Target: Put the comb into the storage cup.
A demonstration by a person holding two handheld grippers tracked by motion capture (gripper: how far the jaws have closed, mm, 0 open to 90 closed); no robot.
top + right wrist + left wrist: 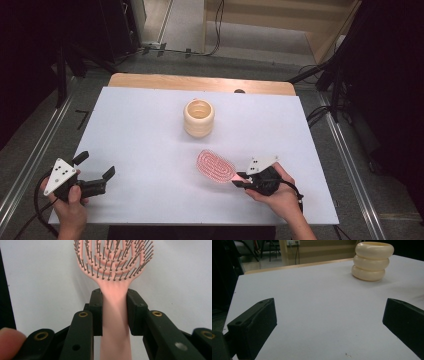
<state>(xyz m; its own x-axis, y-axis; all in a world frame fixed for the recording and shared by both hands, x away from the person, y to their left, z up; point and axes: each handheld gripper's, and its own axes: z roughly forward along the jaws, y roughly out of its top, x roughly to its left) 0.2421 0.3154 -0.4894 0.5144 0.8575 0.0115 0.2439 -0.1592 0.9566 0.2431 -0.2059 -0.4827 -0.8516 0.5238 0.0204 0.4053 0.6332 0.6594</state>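
Right gripper point(239, 180) near the front right of the table point(140, 125), clamped on the handle of the pink hairbrush point(216, 166); in the right gripper view both pads squeezing the handle point(115, 315) from either side, just below the bristle head point(113, 257). Brush lying low over the white surface, bristles up, long axis running from the gripper up and left toward the table's middle, head leading, handle trailing into the jaws. Whether resting on or just lifted off the surface: cannot tell.

Left gripper point(95, 165) at the front left corner, jaws wide apart, nothing between them, well apart from the brush; bare tabletop ahead in the left gripper view.

Farther back, cream ringed cup point(199, 117) upright near the table's centre, mouth open upward, seen also at top right of the left gripper view point(372, 261). Cup lying beyond the brush head and slightly left, roughly along the brush's own axis. Right hand much nearer to it than left. Likely next: carry forward along that line, tip handle down into the cup.
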